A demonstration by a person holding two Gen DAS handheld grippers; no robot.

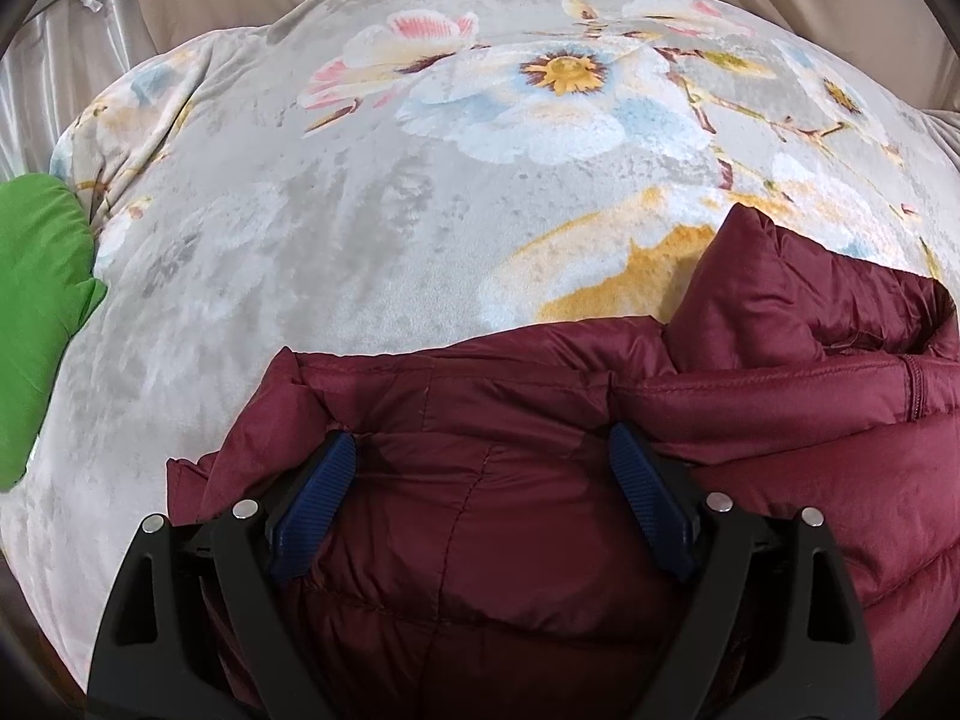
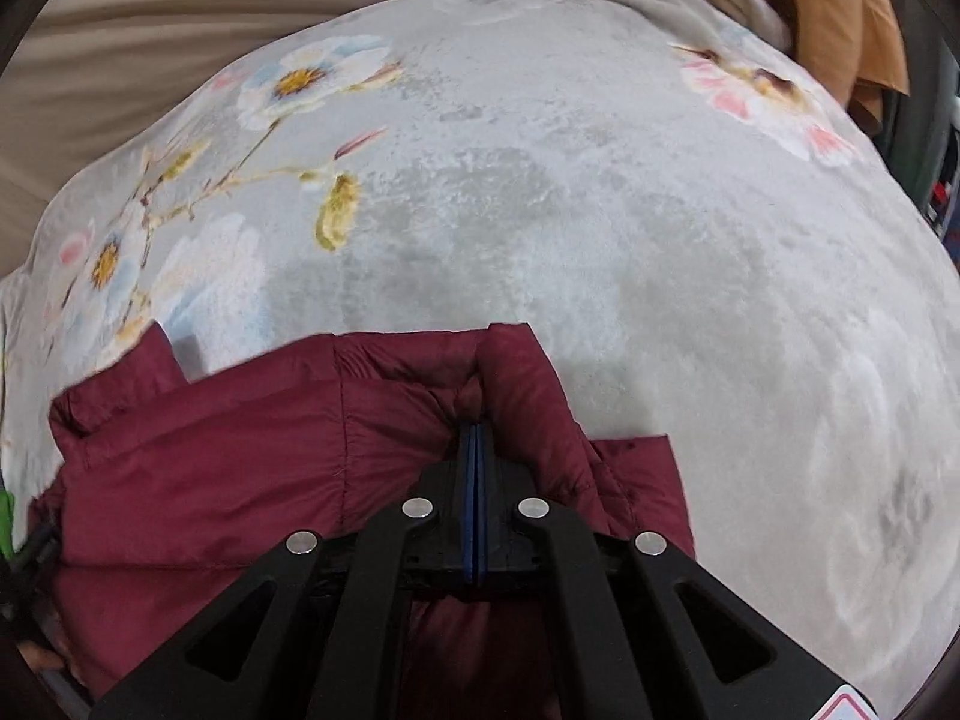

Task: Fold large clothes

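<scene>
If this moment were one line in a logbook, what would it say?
task: fold jacket | left gripper: open over maroon jacket | right gripper: shut on jacket | surface: floral blanket

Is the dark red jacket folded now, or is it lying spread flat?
Partly folded. The jacket lies bunched in doubled layers on the blanket; the right gripper pinches one fold.
</scene>
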